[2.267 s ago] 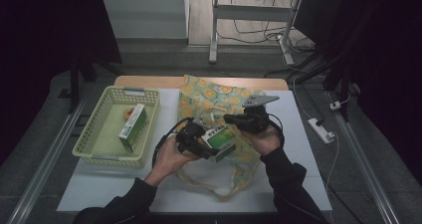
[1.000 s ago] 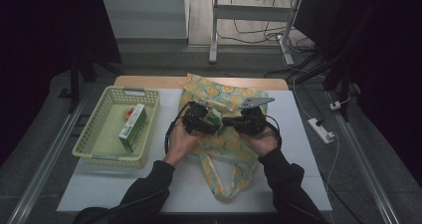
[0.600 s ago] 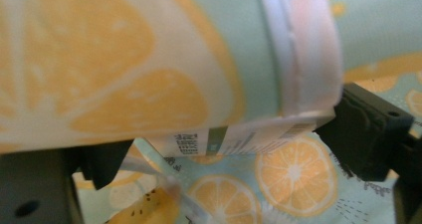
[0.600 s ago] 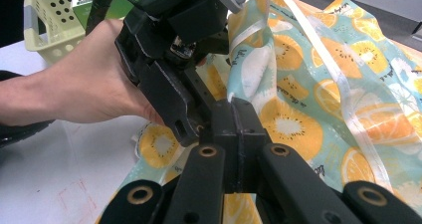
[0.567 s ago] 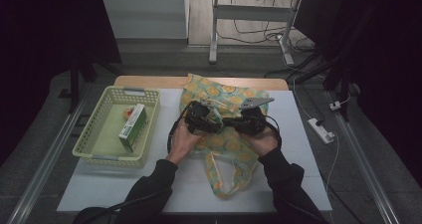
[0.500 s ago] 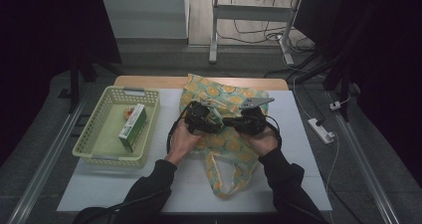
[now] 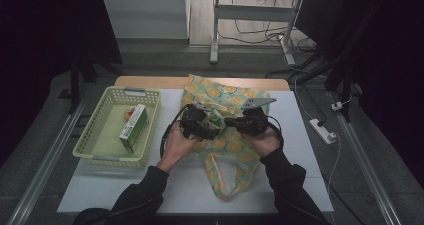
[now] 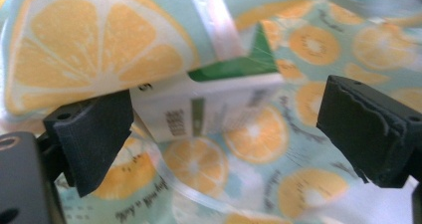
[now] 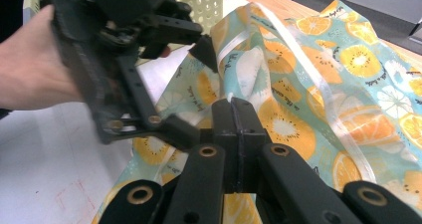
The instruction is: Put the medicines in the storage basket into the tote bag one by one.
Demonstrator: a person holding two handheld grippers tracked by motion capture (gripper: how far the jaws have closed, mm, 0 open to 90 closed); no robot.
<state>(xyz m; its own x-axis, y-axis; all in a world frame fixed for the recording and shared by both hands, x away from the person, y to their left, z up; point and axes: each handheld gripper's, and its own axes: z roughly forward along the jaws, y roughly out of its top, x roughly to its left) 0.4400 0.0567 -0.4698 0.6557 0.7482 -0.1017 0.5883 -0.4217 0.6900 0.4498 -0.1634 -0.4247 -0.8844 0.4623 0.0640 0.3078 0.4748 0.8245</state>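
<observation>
A cloth bag [image 7: 227,92] printed with orange and kiwi slices lies in the middle of the white table. My left gripper [image 7: 202,127] faces its mouth. Its jaws have just been opening and stand wide in the left gripper view [image 8: 231,129]. A green and white box [image 8: 219,107] lies beyond them under the bag's rim, and neither pad touches it. My right gripper [image 7: 235,125] is shut on a fold of the bag [image 9: 298,84] at its mouth, with the cloth pinched at the tips [image 9: 232,104]. The left gripper [image 9: 194,90] hangs open just beside it.
A pale green basket [image 7: 107,152] stands at the table's left with another green and white box [image 7: 133,127] inside. The bag's handles [image 7: 227,185] trail toward the front edge. A white power strip [image 7: 322,131] lies on the floor at the right.
The box that the left gripper carried over the bag now lies inside the bag's mouth. Both hands have moved toward the far side, and the left jaws stand wider.
</observation>
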